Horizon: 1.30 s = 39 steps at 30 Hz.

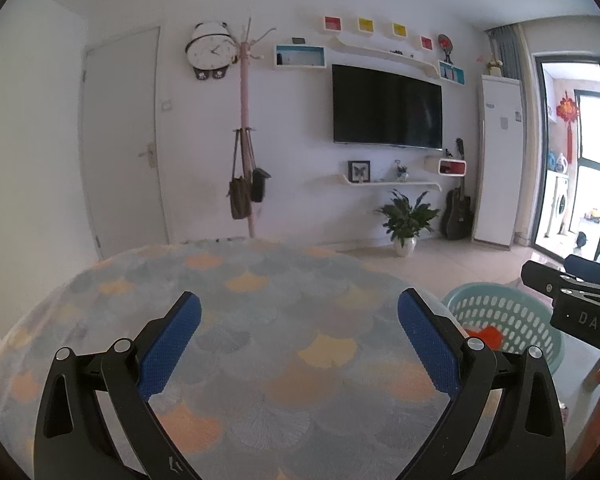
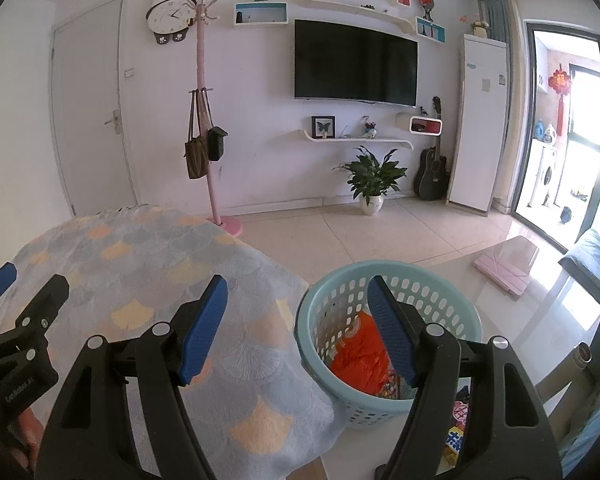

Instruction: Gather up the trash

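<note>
Trash [image 2: 360, 354] lies in the basket [image 2: 440, 280] beside the table edge; both hand-held grippers released, empty.

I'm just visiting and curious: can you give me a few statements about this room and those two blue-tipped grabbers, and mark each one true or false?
1. The right gripper is clamped on a piece of trash. False: its jaws stand open with nothing between them.
2. The basket already holds something orange. True.
3. The basket stands on top of the patterned cloth. False: it stands beside the cloth-covered surface, lower down.
4. The left gripper is open and empty over the cloth. True.
5. The television on the wall is showing a picture. False: its screen is dark.
</note>
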Each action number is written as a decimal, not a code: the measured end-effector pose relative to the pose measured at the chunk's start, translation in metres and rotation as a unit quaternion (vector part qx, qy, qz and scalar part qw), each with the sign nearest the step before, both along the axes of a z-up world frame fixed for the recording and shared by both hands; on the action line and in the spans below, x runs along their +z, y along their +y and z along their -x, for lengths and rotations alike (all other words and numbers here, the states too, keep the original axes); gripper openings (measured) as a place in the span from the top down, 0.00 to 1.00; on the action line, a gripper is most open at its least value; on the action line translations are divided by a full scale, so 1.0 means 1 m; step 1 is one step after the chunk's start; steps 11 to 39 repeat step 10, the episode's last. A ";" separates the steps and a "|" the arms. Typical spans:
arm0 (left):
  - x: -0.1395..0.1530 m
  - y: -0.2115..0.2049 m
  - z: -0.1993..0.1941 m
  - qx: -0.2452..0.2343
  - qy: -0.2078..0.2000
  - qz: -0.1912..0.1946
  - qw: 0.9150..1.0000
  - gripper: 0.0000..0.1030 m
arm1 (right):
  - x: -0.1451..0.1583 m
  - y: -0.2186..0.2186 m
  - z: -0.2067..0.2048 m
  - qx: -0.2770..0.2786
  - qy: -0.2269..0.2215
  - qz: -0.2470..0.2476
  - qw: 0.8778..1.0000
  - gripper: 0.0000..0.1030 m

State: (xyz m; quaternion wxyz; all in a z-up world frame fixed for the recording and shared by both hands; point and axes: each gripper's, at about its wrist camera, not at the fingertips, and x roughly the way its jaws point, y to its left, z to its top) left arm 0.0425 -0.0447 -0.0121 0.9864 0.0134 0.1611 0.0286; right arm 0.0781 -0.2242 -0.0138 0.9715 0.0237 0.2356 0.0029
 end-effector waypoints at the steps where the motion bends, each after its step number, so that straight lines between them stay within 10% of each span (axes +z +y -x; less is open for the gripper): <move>1: 0.000 -0.001 0.000 0.000 0.000 -0.002 1.000 0.07 | 0.000 0.000 0.000 0.000 0.000 0.000 1.000 0.33; 39: -0.001 0.006 -0.003 -0.009 0.014 0.022 1.000 0.07 | -0.003 0.000 0.000 0.001 0.000 0.002 1.000 0.33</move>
